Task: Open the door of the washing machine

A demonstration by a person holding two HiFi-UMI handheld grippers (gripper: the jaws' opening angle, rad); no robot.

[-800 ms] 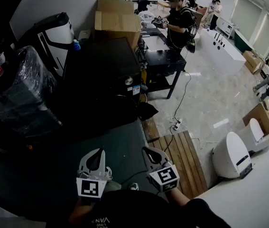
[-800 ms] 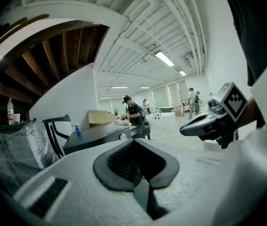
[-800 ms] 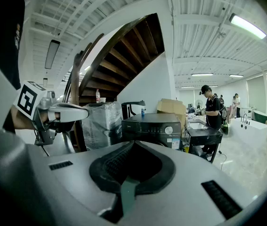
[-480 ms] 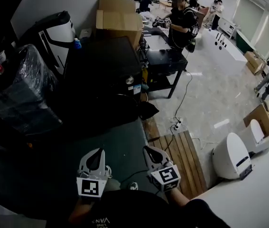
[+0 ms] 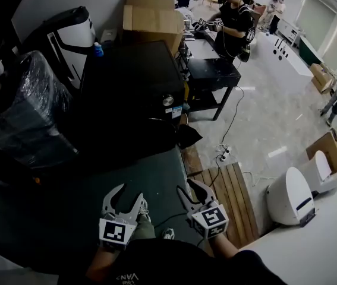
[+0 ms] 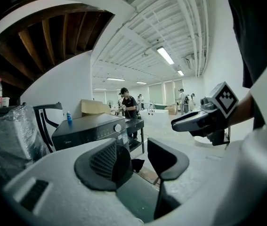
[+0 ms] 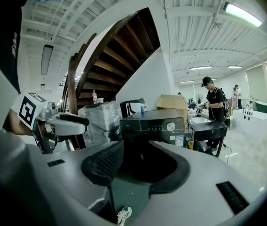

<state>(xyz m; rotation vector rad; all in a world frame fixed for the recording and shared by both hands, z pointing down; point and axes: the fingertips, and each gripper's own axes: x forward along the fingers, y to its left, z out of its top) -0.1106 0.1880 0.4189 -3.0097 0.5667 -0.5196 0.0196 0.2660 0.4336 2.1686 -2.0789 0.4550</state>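
The black washing machine (image 5: 126,79) stands ahead of me, with a silver knob (image 5: 168,100) on its front panel. Its door side is in deep shadow and I cannot make out the door. Both grippers hover low, well short of the machine, over the dark green mat (image 5: 156,180). The left gripper (image 5: 128,196) is open and holds nothing. The right gripper (image 5: 189,191) is open too, also with nothing in it. In the left gripper view the machine (image 6: 88,130) lies beyond the open left gripper (image 6: 135,161), with the right gripper (image 6: 204,119) beside it. The right gripper view shows the machine (image 7: 154,120) past the right gripper (image 7: 138,166).
A plastic-wrapped bulk (image 5: 25,111) and a black-and-white appliance (image 5: 67,37) stand left of the machine, cardboard boxes (image 5: 150,19) behind it. A black table (image 5: 213,73) with a person (image 5: 235,16) is to the right. Wooden slats (image 5: 224,192), floor cables and a white toilet (image 5: 290,195) lie right.
Both grippers' jaws have spread from closed to open. The hands stay in about the same place, and the person at the back table has shifted a little.
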